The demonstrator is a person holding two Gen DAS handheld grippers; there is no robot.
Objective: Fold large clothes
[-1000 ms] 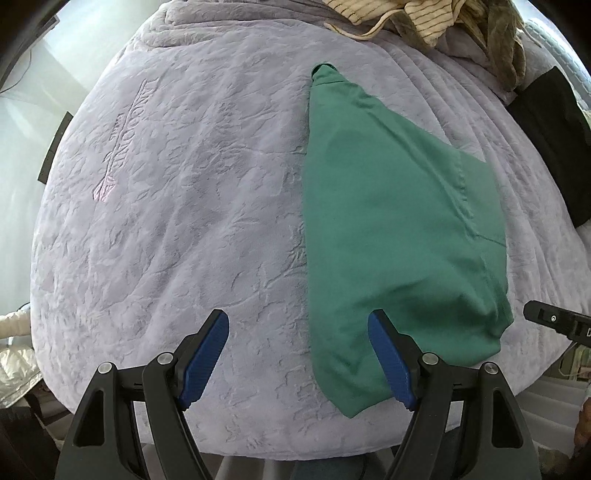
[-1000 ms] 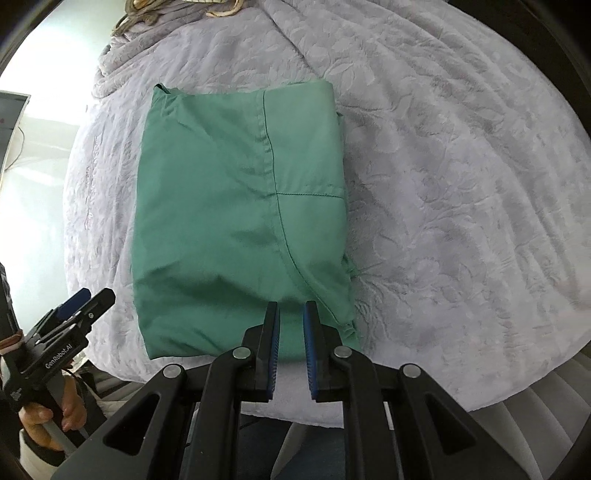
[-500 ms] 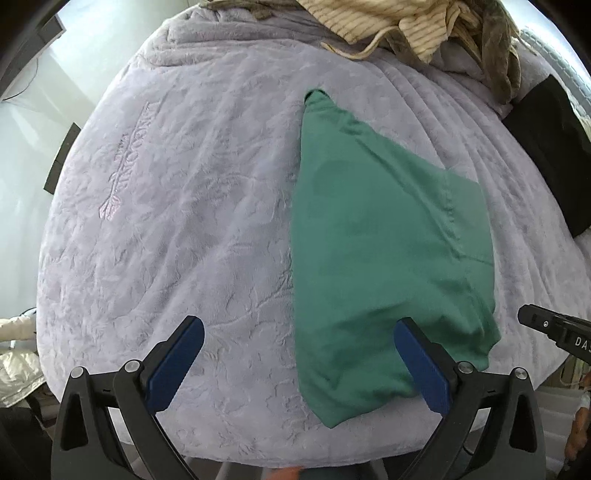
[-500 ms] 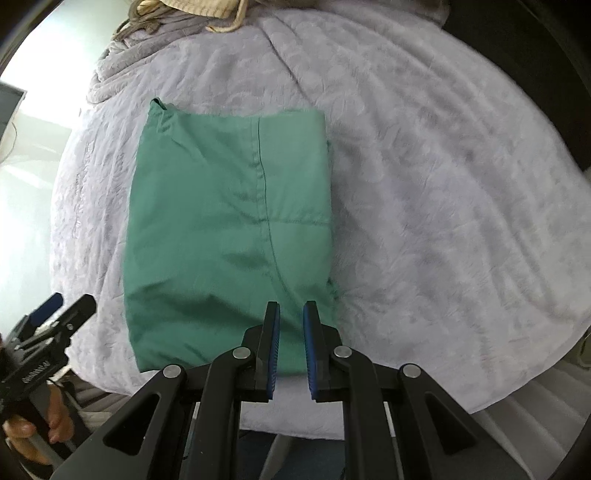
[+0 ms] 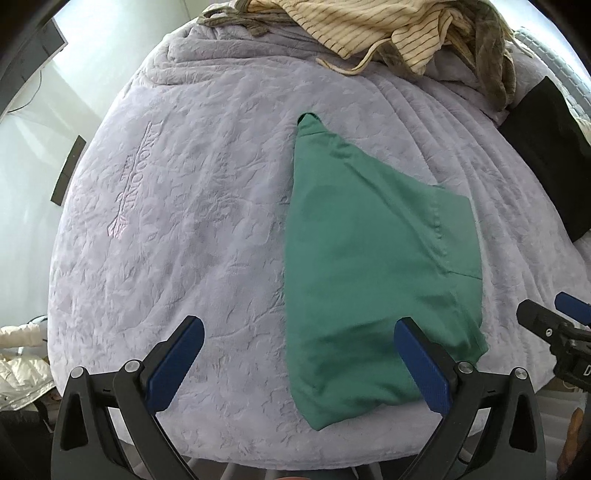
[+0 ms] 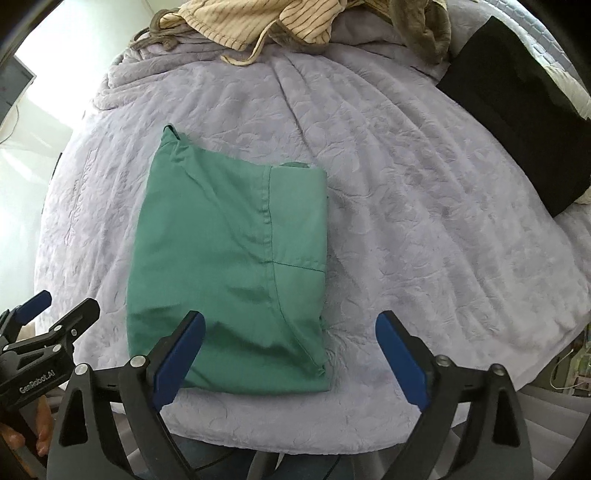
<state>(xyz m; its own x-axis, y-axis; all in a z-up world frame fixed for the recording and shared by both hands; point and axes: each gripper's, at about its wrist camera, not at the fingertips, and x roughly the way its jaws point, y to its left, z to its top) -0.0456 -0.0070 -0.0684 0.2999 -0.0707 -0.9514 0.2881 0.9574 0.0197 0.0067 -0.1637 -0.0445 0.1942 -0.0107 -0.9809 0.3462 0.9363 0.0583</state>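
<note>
A folded green garment (image 6: 229,266) lies flat on the lilac blanket (image 6: 406,206) that covers the bed, close to the near edge of the bed and a little toward its left side as the right wrist camera sees it. It forms a tidy rectangle with a seam running down it and a short cross seam toward its right border; one small corner sticks out at the far left end. The left tongs (image 5: 299,354) stand wide apart above the near edge of the bed, and nothing is clamped between them; the left blue pad is over bare blanket, the right one over the near part of the garment. The right tongs (image 6: 290,345) have just been opening and are now also wide apart, with the near right corner of the garment showing in the gap between them but not pressed by either pad. Each pair of tongs is visible at the side of the other camera's view. At the far edge of the bed a striped cream cloth (image 5: 373,26) lies heaped together with an olive cloth (image 5: 495,48). A black cloth (image 6: 517,110) lies at the far right corner of the bed.
</note>
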